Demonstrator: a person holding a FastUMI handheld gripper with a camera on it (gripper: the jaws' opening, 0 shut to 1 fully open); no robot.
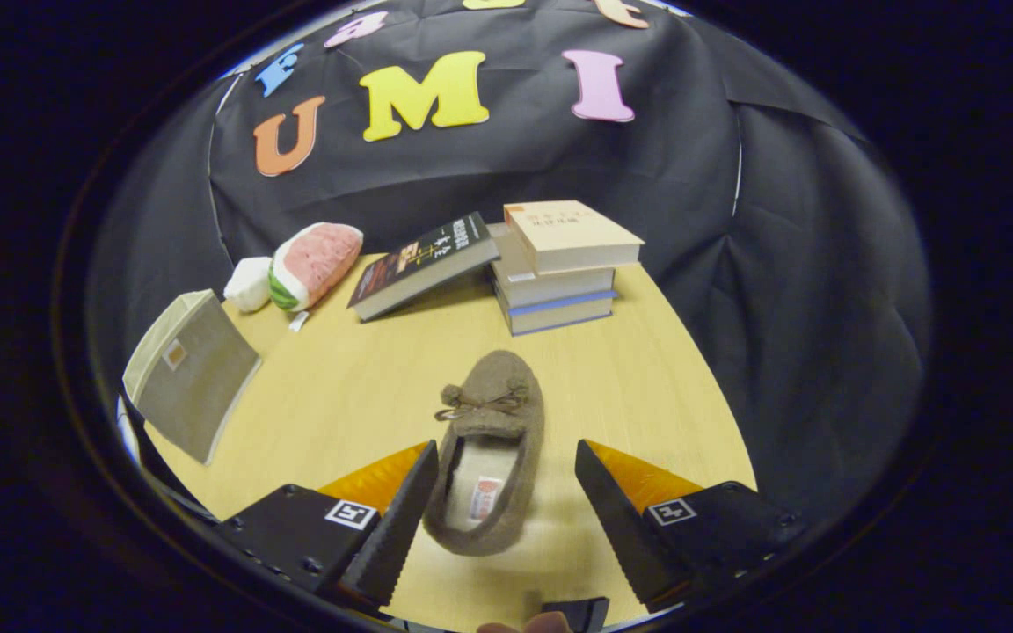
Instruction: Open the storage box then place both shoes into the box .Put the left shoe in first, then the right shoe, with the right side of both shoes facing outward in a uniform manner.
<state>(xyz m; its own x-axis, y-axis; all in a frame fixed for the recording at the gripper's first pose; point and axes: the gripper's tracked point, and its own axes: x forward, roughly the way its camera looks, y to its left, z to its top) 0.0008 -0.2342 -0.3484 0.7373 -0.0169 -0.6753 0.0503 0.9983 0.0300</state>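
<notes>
A brown suede moccasin shoe (489, 448) with a small bow lies on the wooden table (647, 387), toe pointing away from me. Its heel end sits between my two fingers, close against the left finger (401, 519) and well apart from the right finger (616, 519). My gripper (506, 457) is open, with neither finger pressing on the shoe. A beige fabric storage box (190, 374) stands at the left of the table, beyond the left finger, with its flat lid side facing me.
A stack of books (559, 264) sits at the back of the table with a dark book (423, 264) leaning against it. A watermelon-slice plush (313, 264) and a white plush (247, 283) lie at the back left. Black cloth surrounds the table.
</notes>
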